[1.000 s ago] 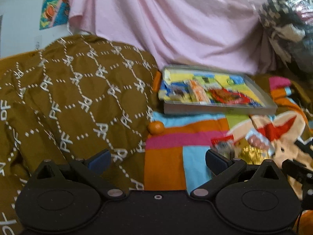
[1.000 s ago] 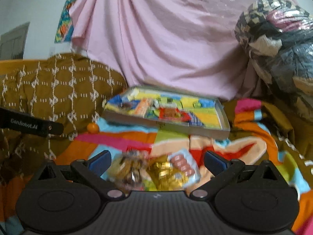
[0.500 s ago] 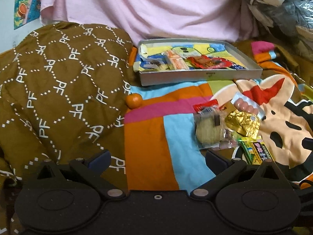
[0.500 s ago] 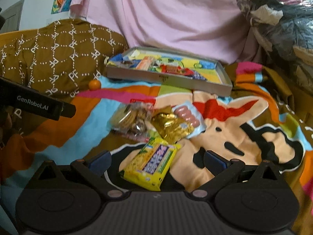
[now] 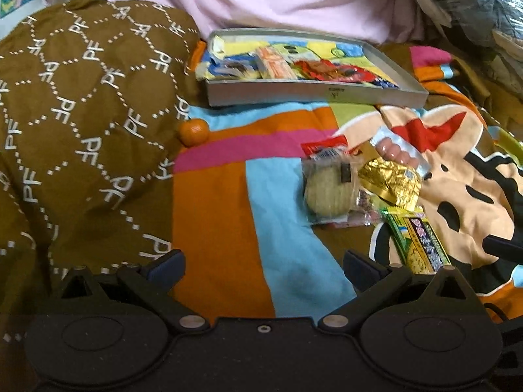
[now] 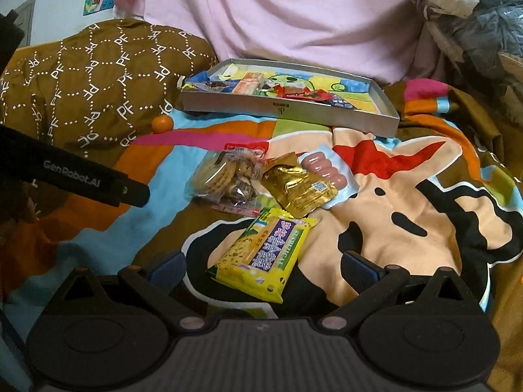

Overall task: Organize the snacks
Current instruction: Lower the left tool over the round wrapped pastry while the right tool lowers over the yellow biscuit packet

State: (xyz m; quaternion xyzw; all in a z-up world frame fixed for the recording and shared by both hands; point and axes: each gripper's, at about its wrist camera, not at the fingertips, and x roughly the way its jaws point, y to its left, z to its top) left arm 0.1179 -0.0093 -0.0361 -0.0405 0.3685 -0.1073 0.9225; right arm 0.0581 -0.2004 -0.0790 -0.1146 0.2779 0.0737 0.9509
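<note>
A grey tray (image 6: 287, 110) (image 5: 313, 93) holding several snack packets sits at the back of a colourful blanket. Loose snacks lie in front of it: a clear cookie packet (image 6: 222, 176) (image 5: 328, 189), a gold foil packet (image 6: 299, 189) (image 5: 390, 179), a sausage packet (image 6: 327, 168) (image 5: 397, 155) and a yellow-green packet (image 6: 263, 254) (image 5: 416, 245). My right gripper (image 6: 263, 269) is open, its fingers either side of the yellow-green packet's near end, above it. My left gripper (image 5: 263, 266) is open and empty over the blanket, left of the pile.
A small orange (image 5: 193, 131) (image 6: 161, 123) lies by a brown patterned quilt (image 5: 81, 124) on the left. Pink cloth (image 6: 278, 16) hangs behind the tray. A plastic-wrapped bundle (image 6: 467, 16) is at the right. The left gripper's body (image 6: 81, 179) crosses the right view's left side.
Both grippers have tilted down and moved nearer the blanket. The loose snack pile now shows in full, and the yellow-green packet has come between my right fingers.
</note>
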